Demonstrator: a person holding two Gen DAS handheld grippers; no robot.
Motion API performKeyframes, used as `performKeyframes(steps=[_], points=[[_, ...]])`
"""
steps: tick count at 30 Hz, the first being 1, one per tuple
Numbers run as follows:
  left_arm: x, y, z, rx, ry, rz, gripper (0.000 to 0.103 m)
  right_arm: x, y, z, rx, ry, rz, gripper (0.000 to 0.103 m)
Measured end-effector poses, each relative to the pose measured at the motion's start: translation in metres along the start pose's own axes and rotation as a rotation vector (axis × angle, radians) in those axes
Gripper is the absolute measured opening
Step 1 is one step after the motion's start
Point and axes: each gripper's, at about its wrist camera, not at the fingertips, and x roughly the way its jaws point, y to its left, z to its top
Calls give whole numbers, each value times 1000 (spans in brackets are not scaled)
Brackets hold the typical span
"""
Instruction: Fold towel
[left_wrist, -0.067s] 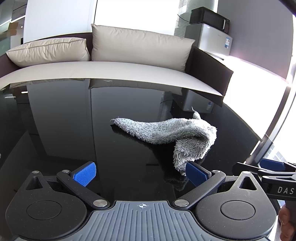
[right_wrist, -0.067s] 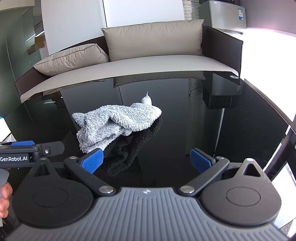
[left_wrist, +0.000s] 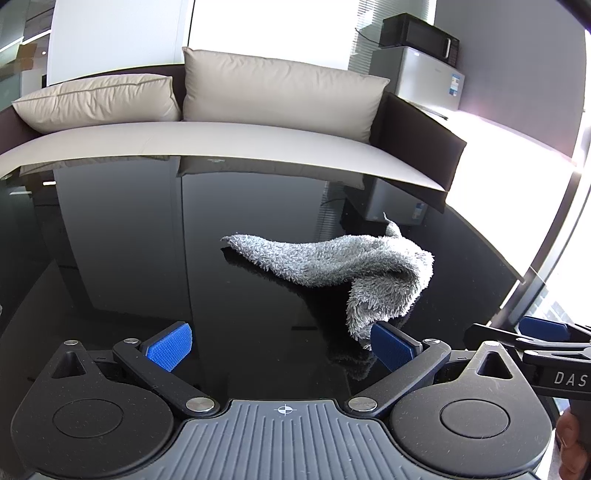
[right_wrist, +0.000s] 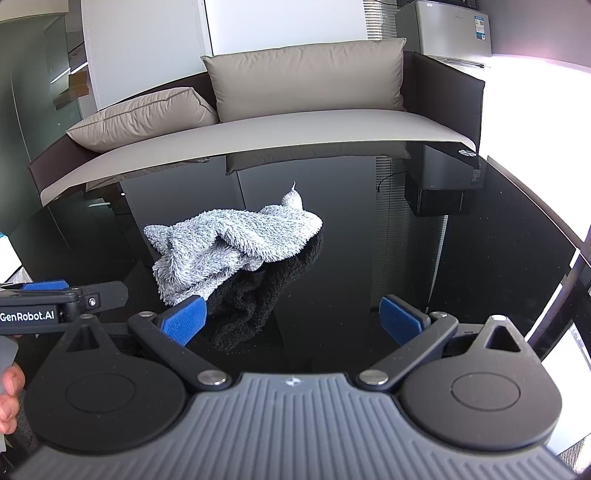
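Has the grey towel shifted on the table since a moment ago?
No. The towel lies crumpled in the same spot on the black table, judged against the sofa's reflection, with both grippers open and apart from it.

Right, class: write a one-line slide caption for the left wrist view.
Open left claw faces a crumpled grey towel on the glossy black table, sofa behind.

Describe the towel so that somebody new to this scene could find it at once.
In front of the beige sofa stands a glossy black table. The towel lies crumpled near its middle, grey and fluffy, the only soft thing on the table.
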Motion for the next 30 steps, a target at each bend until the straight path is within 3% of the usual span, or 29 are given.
performKeyframes(steps=[30], points=[[3, -2, 2, 6, 11, 3, 102, -1, 1, -3, -5, -1, 2, 102]])
